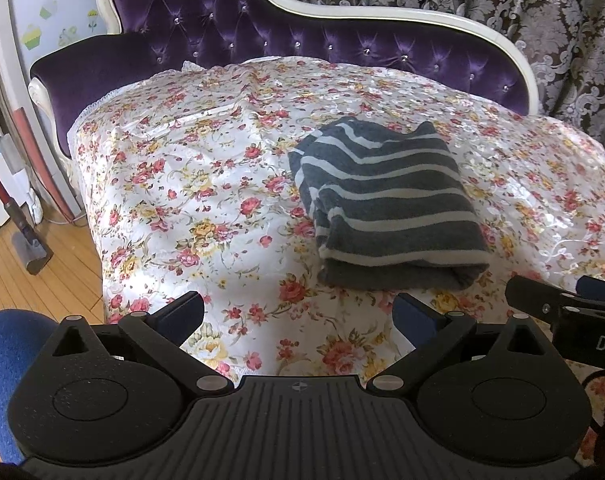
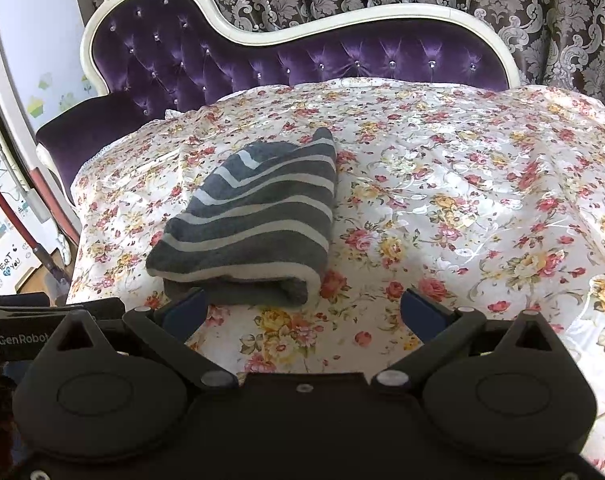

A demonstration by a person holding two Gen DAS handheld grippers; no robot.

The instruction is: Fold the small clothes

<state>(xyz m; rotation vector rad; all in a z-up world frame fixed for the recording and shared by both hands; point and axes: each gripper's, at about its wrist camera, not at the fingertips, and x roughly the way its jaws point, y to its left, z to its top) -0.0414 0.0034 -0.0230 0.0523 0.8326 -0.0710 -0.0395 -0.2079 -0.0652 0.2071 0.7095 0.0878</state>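
Both my left claw [image 1: 298,316] and right claw [image 2: 302,312] gape wide, empty. The garment [image 1: 386,204] at twelve o'clock looks folded; I'd only square its edges gently.

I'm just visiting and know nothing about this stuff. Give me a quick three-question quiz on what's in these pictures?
1. True or false: the striped garment lies folded on the floral cover.
2. The left gripper and right gripper are: A) both open, holding nothing; B) both shut on cloth.
3. What colour is the tufted sofa back?

Key: 1 true; 2 A; 3 purple.
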